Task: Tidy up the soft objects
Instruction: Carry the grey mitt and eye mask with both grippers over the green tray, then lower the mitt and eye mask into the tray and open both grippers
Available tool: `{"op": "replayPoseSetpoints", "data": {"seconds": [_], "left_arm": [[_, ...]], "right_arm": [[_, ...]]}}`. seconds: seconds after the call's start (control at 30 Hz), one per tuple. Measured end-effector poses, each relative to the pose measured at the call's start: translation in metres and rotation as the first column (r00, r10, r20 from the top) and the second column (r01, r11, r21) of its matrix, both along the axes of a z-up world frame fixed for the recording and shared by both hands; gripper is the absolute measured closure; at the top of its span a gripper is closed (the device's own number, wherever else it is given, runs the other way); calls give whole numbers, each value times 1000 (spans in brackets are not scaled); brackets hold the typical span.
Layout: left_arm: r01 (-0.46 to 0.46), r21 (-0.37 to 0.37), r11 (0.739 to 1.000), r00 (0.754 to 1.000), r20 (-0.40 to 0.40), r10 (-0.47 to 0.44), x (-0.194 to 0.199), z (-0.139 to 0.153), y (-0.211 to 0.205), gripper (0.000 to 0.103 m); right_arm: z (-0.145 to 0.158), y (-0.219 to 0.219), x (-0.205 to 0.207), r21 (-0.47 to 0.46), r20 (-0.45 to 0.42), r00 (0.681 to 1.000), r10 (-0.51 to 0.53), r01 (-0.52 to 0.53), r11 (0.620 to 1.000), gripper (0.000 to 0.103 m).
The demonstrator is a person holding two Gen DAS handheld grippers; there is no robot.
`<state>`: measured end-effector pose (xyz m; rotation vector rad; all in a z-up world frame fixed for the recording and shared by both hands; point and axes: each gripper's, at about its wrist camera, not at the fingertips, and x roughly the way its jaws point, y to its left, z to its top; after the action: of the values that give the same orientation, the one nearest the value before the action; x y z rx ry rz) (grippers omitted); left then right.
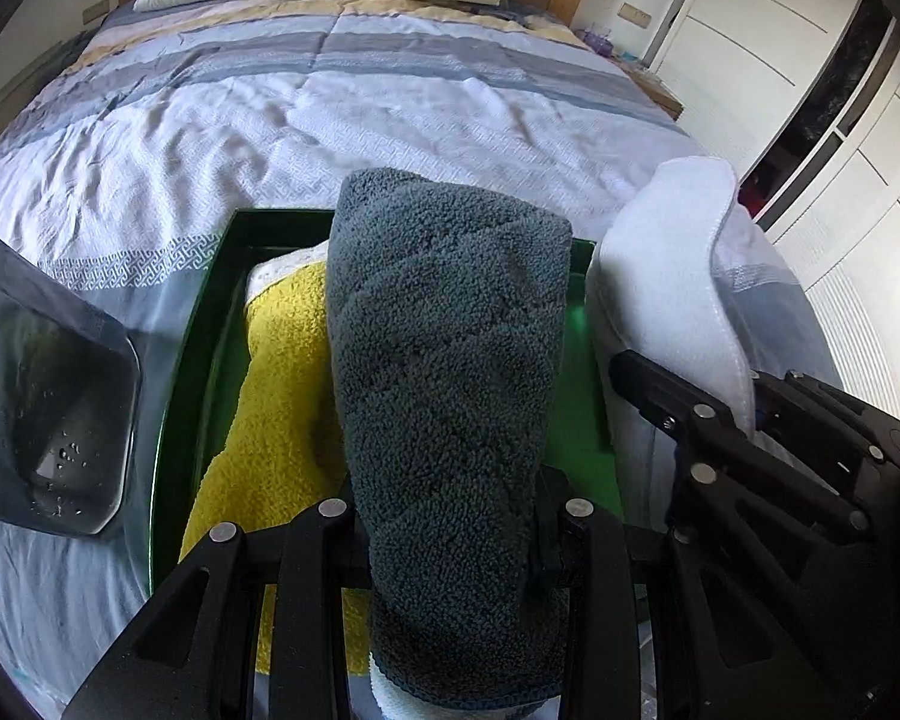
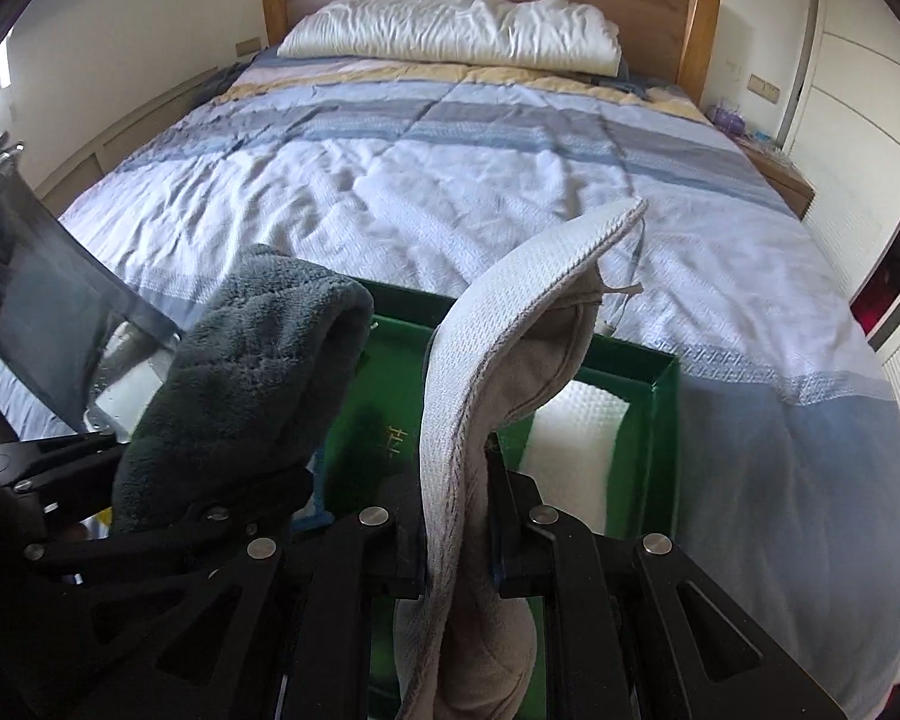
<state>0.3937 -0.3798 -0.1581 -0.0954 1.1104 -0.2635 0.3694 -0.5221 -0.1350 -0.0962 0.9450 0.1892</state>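
My left gripper [image 1: 450, 540] is shut on a folded dark grey towel [image 1: 444, 360] and holds it over a green box [image 1: 186, 360] on the bed. A yellow towel [image 1: 276, 396] lies in the box, on a white one. My right gripper [image 2: 456, 546] is shut on a folded white-and-beige towel [image 2: 468, 420], over the same green box [image 2: 660, 420]. A white cloth [image 2: 576, 438] lies in the box's right part. The left gripper with the grey towel [image 2: 252, 378] shows at the left of the right wrist view. The right gripper's white towel [image 1: 666, 276] shows at the right of the left wrist view.
The box sits near the foot of a bed with a striped blue, grey and white quilt [image 2: 450, 180]. A white pillow [image 2: 450, 30] lies against the wooden headboard. White wardrobe doors [image 1: 780, 60] stand to the right. A dark translucent lid [image 1: 48, 402] is at the left.
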Motion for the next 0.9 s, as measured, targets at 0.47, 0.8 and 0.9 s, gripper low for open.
{"op": "replayPoseSetpoints", "data": {"seconds": [0.47,0.8,0.9], "left_arm": [[21,37,999,1000,-7,-21,11,-12,-7,74],[38,23,999,999,-37,-37,22,-19,-20,74],[42,46,998,999,-34,-40,23,-21,-24,74]], "right_arm": [[-47,-4,40,-14,-113,993,46,-48,999,90],[-48,-21,45,-124,-88,994,-63,52,991,90],[-43,-16,42,-107,-70,996,-56,48,993,90]]}}
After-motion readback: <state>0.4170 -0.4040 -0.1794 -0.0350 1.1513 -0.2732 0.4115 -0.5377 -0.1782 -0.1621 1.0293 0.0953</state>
